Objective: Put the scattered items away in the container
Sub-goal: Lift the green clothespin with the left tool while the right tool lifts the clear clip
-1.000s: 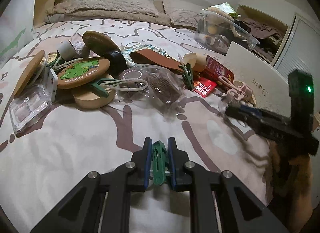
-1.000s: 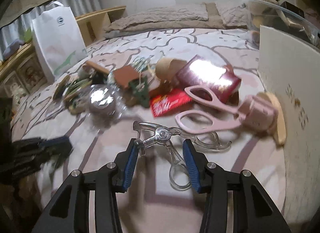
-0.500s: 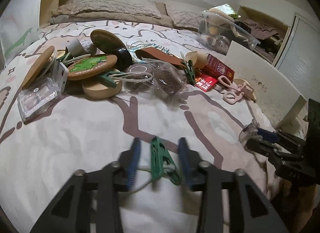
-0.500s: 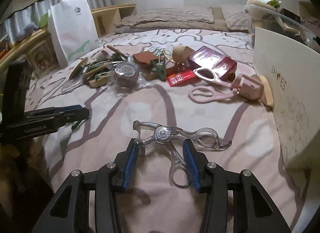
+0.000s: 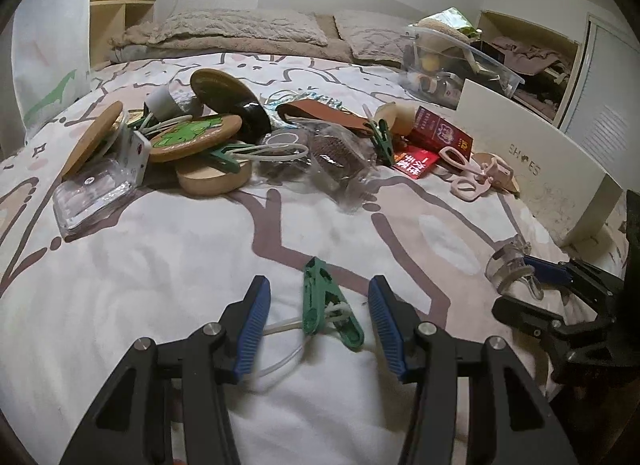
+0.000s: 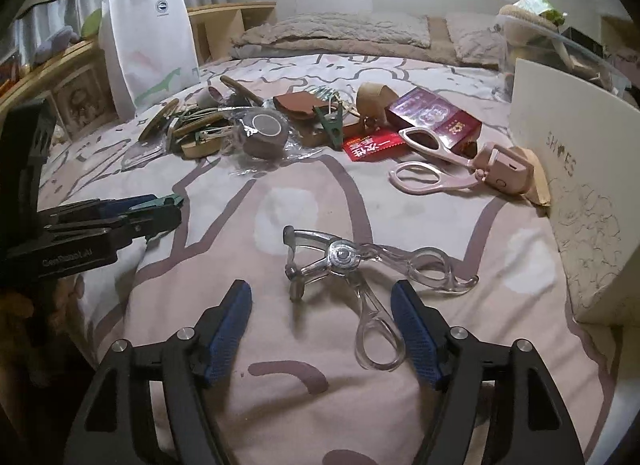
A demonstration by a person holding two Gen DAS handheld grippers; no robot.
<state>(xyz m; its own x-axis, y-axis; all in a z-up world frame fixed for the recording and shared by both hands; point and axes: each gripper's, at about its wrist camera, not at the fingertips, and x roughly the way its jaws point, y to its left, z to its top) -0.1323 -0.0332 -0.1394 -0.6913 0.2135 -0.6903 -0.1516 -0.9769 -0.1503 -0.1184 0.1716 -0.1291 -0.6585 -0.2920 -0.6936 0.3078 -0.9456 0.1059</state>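
Note:
My left gripper (image 5: 318, 285) is open low over the bedspread. A green clothespin (image 5: 320, 297) with a white loop lies on the cover between its jaws, touching neither pad. My right gripper (image 6: 320, 293) has its jaws opening. A clear plastic eyelash curler (image 6: 344, 255) lies on the bed between them, free of the pads. The right gripper (image 5: 516, 285) shows at the right edge of the left wrist view. The left gripper (image 6: 172, 211) shows at the left of the right wrist view. A white shoe box (image 6: 576, 169) stands to the right.
A heap of items lies mid-bed: cork coasters (image 5: 192, 137), a brown leather pouch (image 5: 320, 117), a red box (image 5: 440, 133), a pink curler (image 6: 440, 161) and a tape roll (image 6: 264, 133). A clear bin (image 5: 460, 61) sits behind, and a white paper bag (image 6: 148, 37) at the left.
My left gripper opened and let go of the green clothespin, which now lies on the bed. My right gripper drew back from the heap with the clear curler, then opened off it.

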